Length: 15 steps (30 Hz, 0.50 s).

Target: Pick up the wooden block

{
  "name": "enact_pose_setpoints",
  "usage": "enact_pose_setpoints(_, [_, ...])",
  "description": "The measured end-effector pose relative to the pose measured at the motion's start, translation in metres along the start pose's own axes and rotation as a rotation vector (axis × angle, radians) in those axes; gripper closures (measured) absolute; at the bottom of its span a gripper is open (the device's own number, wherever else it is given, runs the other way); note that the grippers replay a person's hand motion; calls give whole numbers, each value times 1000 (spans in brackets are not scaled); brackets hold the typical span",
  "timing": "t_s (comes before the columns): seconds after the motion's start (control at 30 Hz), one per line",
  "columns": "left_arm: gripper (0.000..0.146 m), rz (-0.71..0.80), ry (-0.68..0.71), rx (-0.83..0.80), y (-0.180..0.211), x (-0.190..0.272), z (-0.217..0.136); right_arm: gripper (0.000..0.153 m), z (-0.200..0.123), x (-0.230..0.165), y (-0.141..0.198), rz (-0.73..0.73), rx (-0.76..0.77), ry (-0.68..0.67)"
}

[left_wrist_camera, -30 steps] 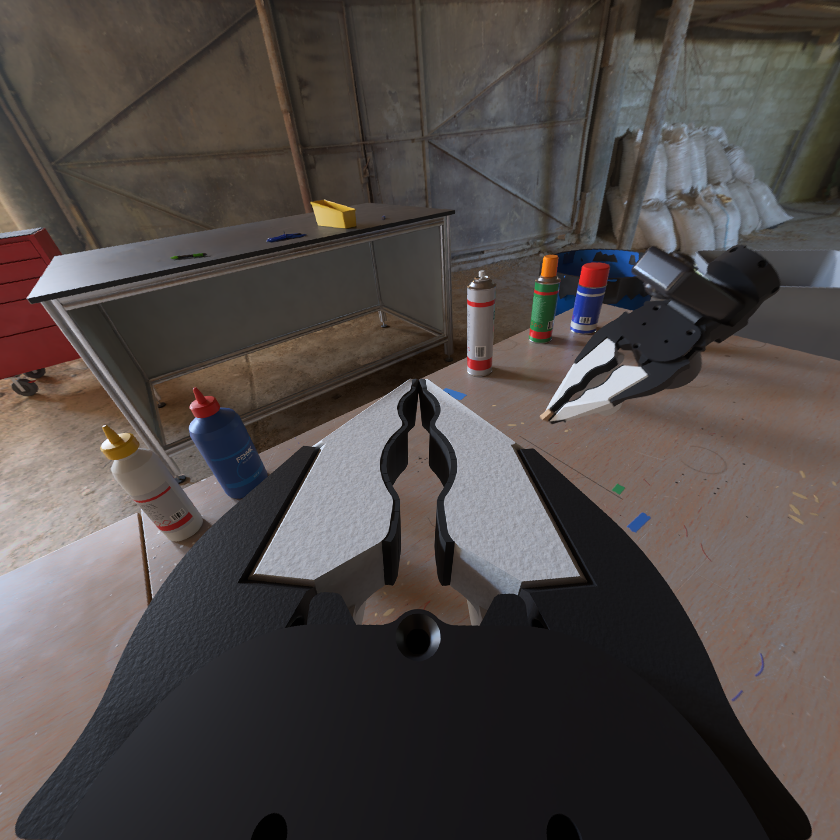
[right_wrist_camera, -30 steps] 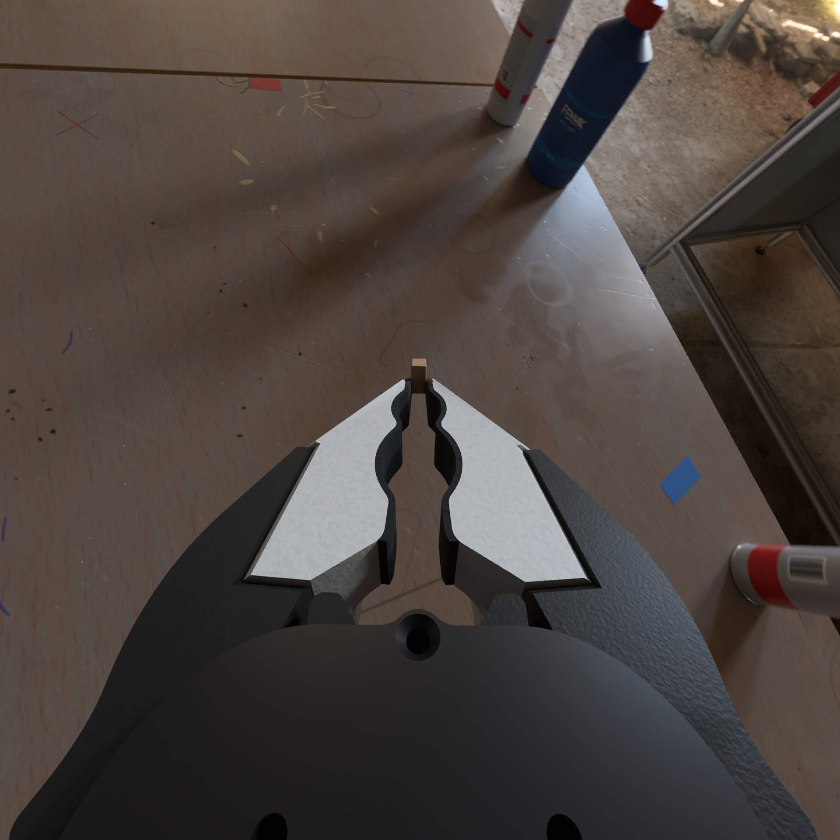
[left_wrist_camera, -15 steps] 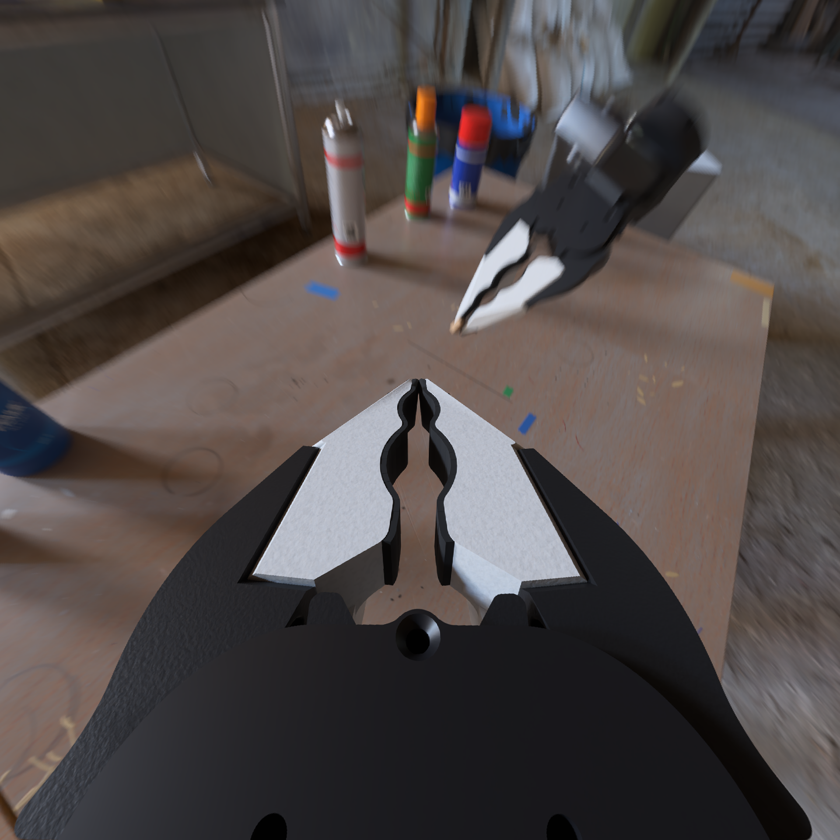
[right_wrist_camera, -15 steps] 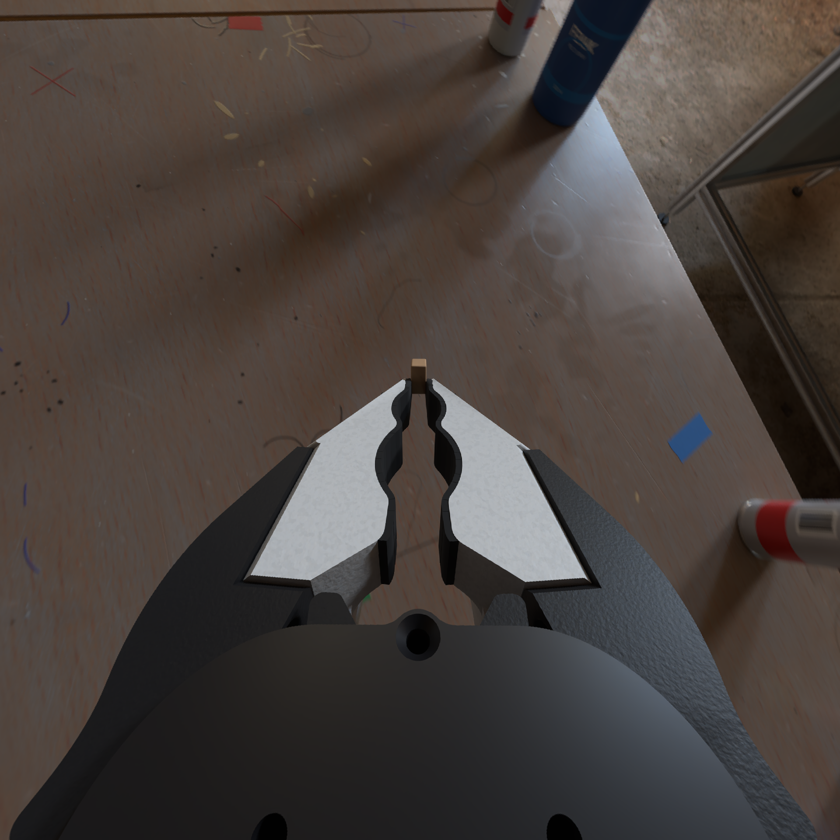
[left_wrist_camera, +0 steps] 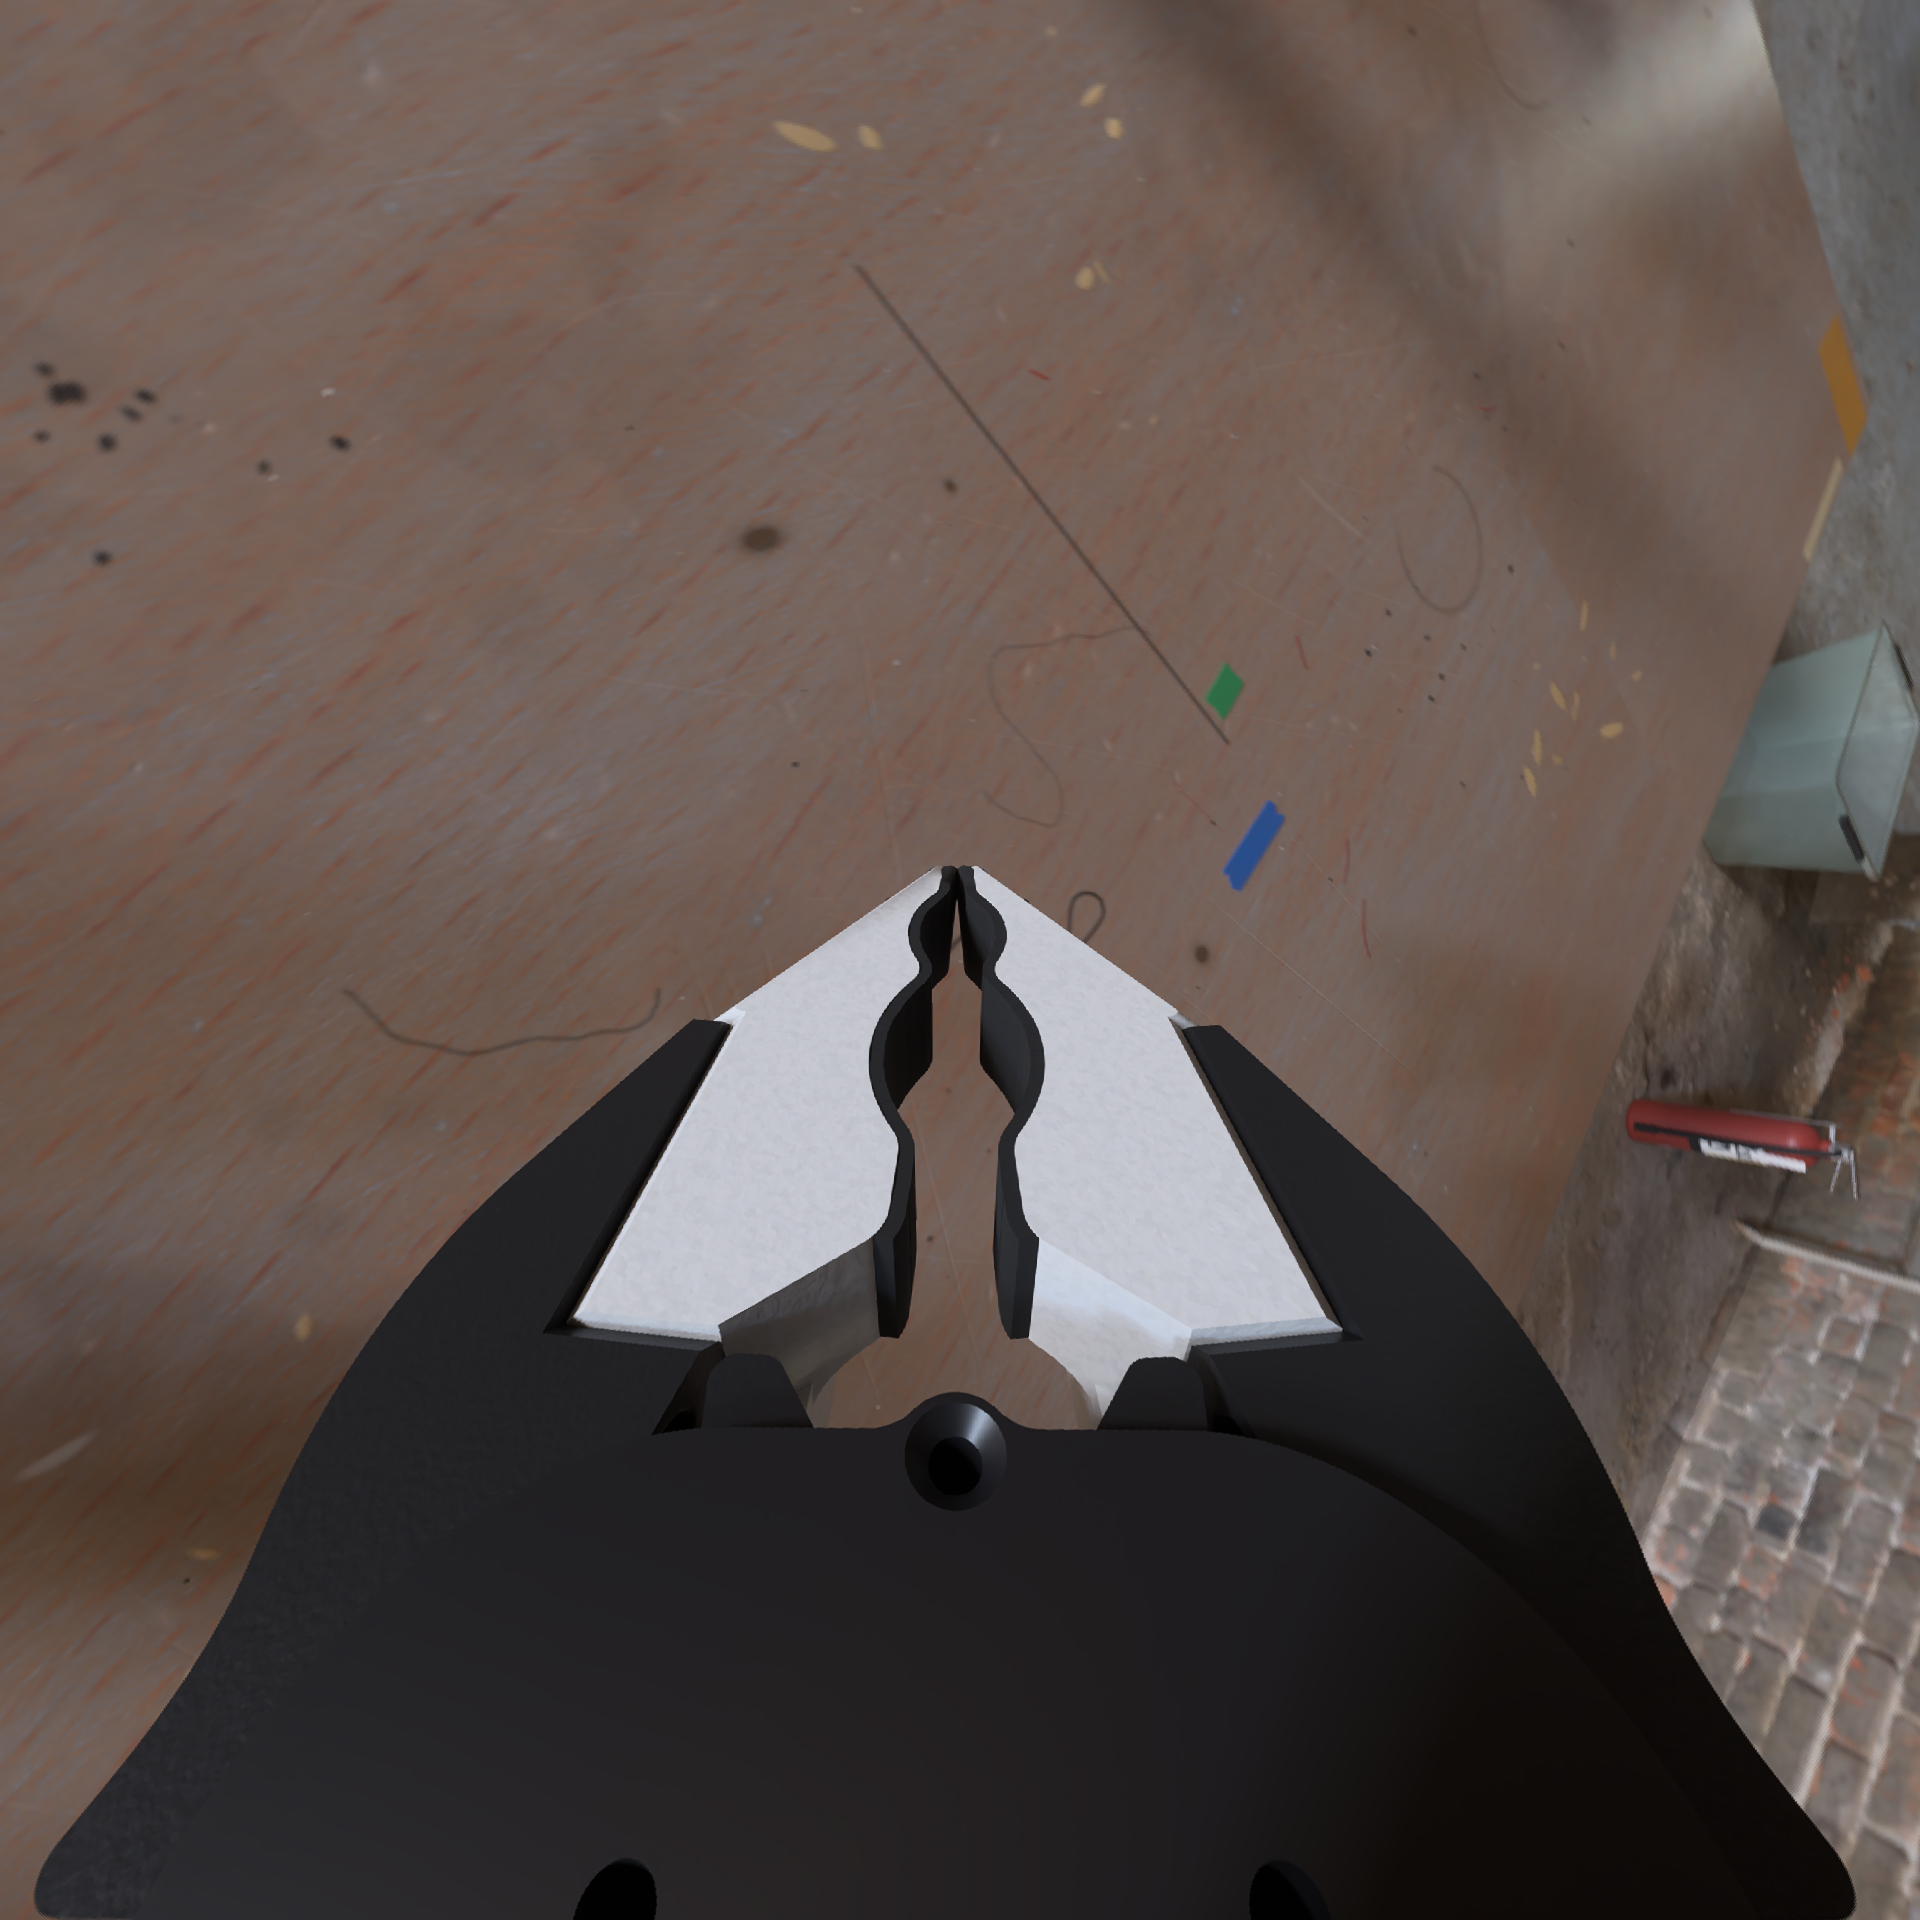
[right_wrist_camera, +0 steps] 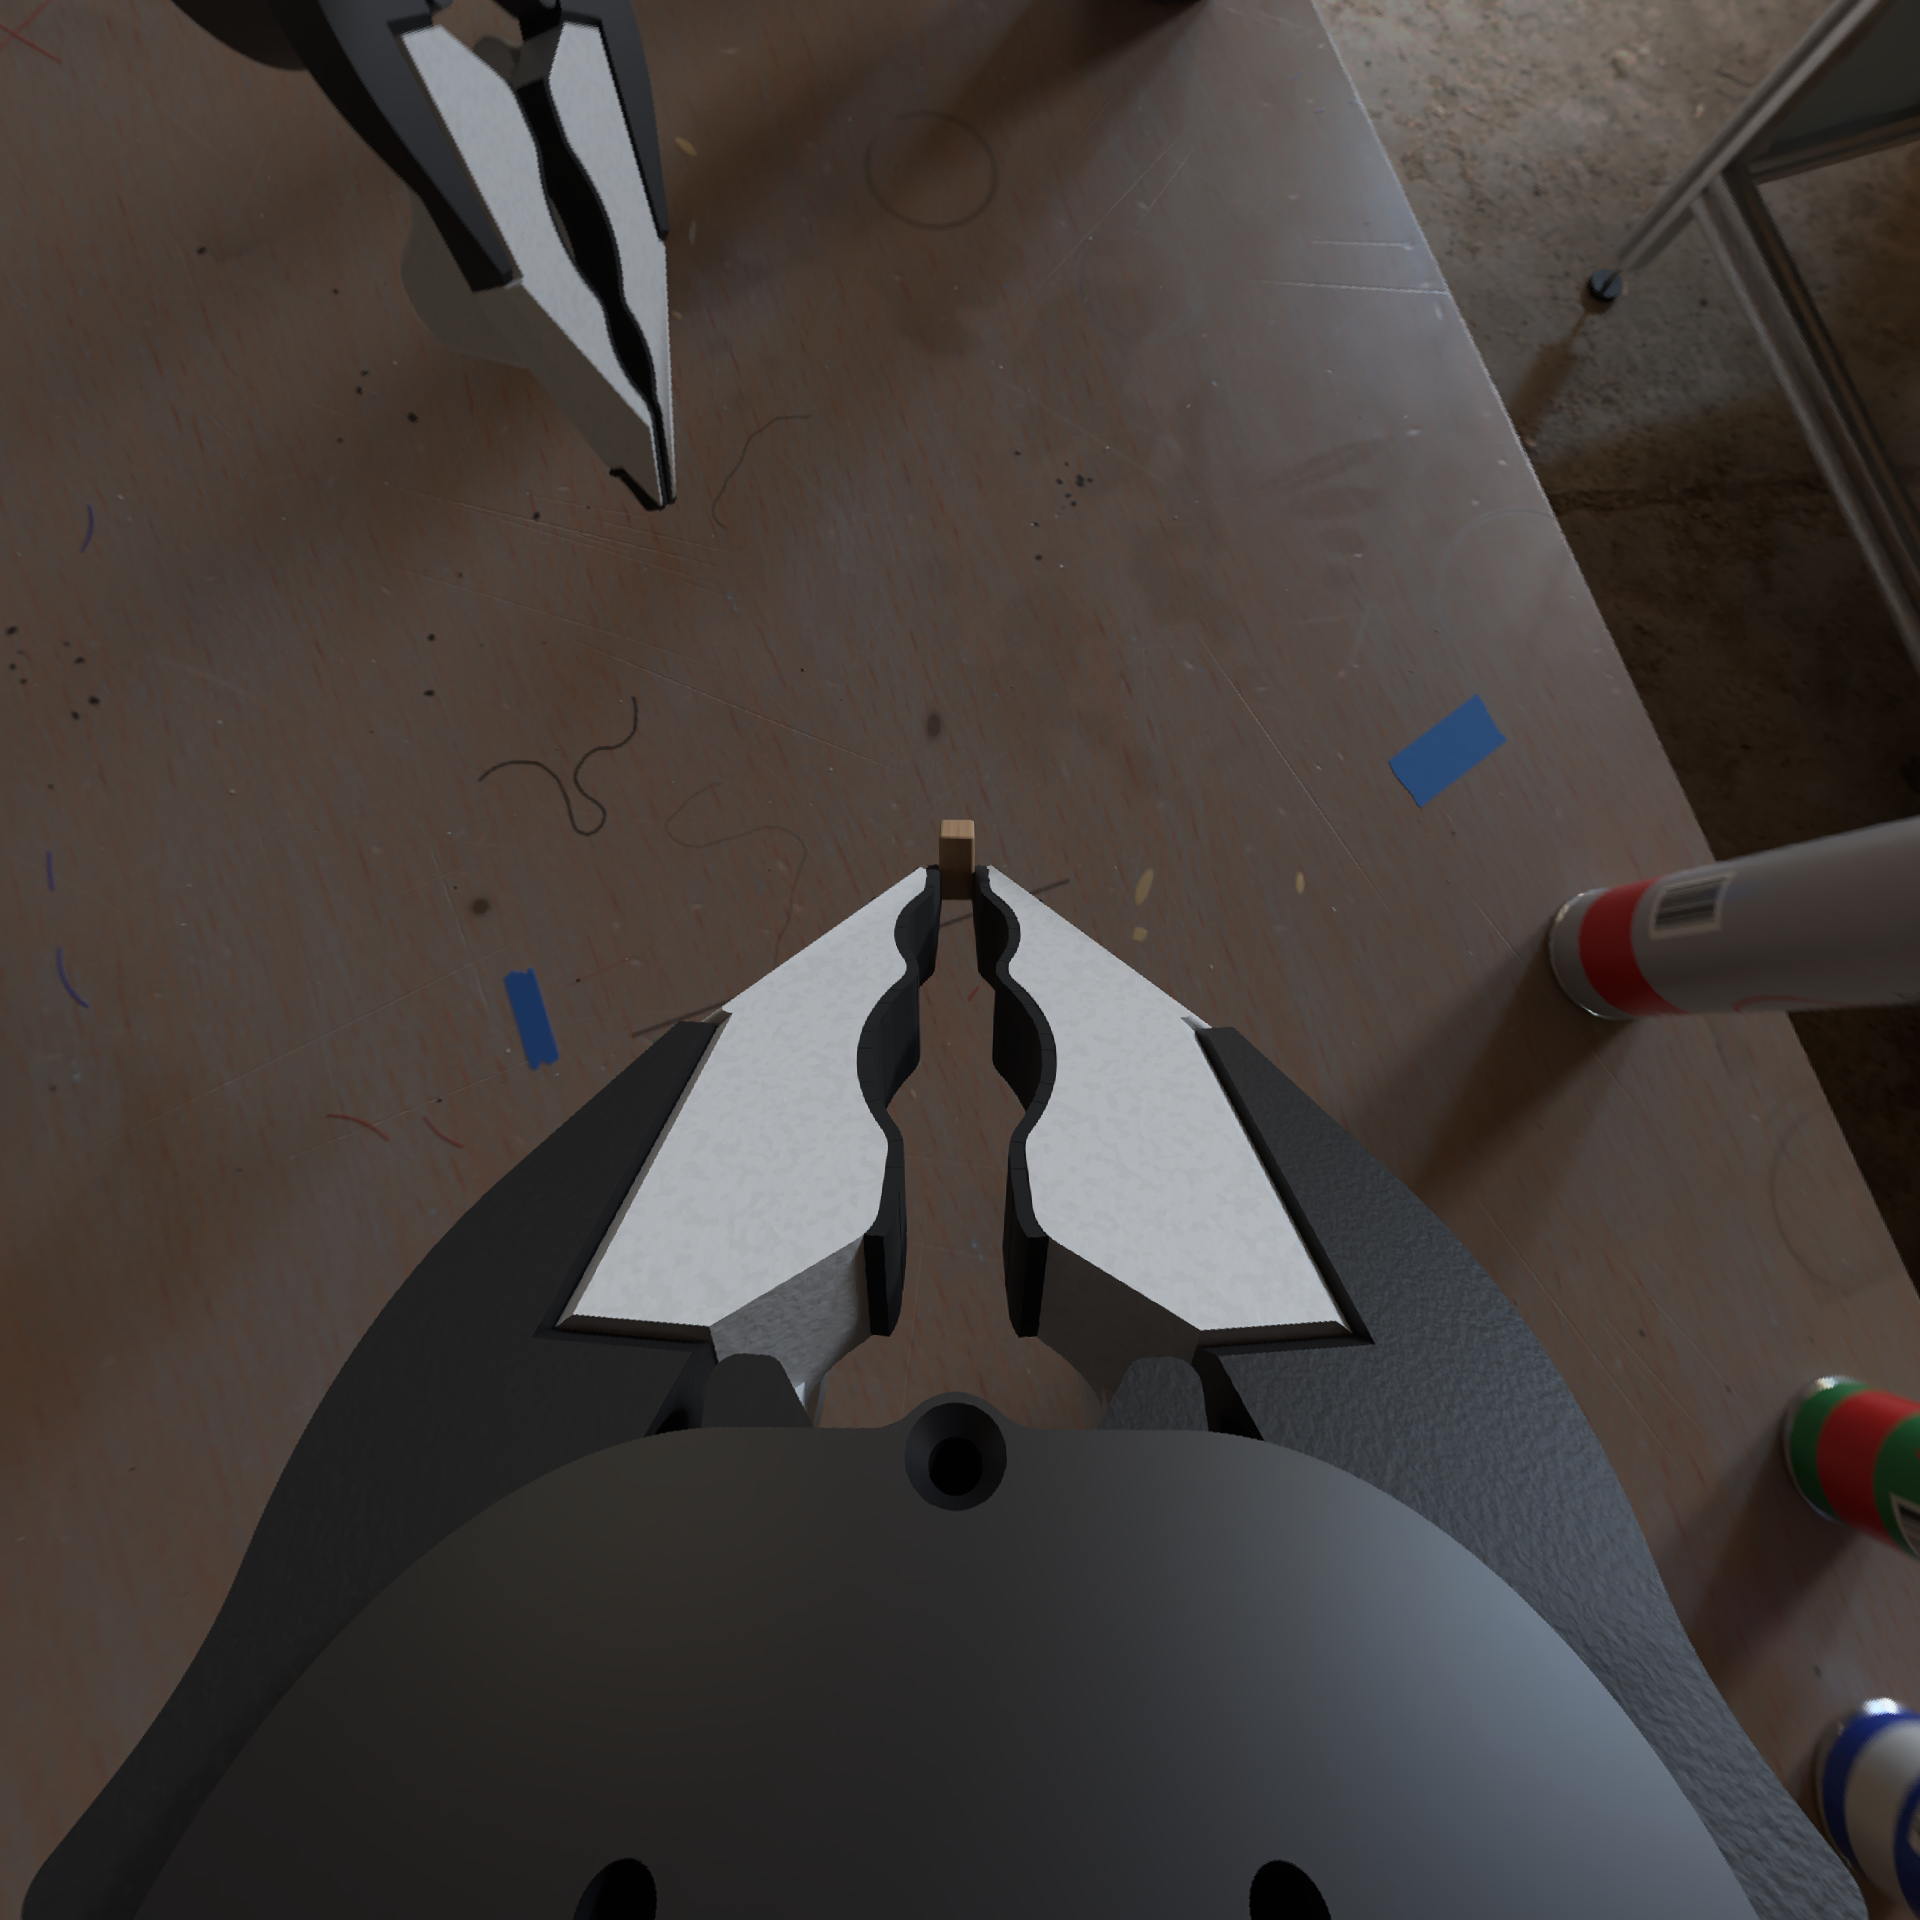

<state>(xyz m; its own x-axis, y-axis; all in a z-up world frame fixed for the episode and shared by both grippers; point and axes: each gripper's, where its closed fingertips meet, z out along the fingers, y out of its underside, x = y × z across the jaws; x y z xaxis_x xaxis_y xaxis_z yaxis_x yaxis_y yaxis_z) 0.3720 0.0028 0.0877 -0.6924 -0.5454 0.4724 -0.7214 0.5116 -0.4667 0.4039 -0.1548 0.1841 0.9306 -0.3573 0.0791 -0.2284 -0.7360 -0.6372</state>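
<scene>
Only right wrist view: right gripper (right_wrist_camera: 956, 883) pinching wooden block (right_wrist_camera: 956, 854) | left gripper (left_wrist_camera: 956, 878) fingers pressed together, empty

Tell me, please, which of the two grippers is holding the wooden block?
The right gripper: the wooden block sits pinched between its fingertips, while the left gripper is shut on nothing.

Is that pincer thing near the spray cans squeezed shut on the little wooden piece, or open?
Shut on it. The right gripper pinches the wooden block between its fingertips, the block poking out past them.
</scene>
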Motion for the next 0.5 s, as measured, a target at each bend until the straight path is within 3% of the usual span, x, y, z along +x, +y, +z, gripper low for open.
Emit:
enact_pose_setpoints(0.07, [145,-30,-48,-9,3,-13,1,147,15,0,3,-15,4,-31])
enact_pose_setpoints(0.17, [130,-80,-183,-112,17,-39,7,147,36,1,2,-42,-14,-83])
enact_pose_setpoints(0.27, [126,-86,-217,-158,23,-47,16,147,55,1,-4,-50,-46,-80])
enact_pose_setpoints(0.37, [103,-94,-368,-247,33,-64,11,147,70,-3,-3,-91,-112,-71])
enact_pose_setpoints(0.5, [81,-6,-607,-245,28,-83,-11,147,75,-6,-7,-124,-114,-59])
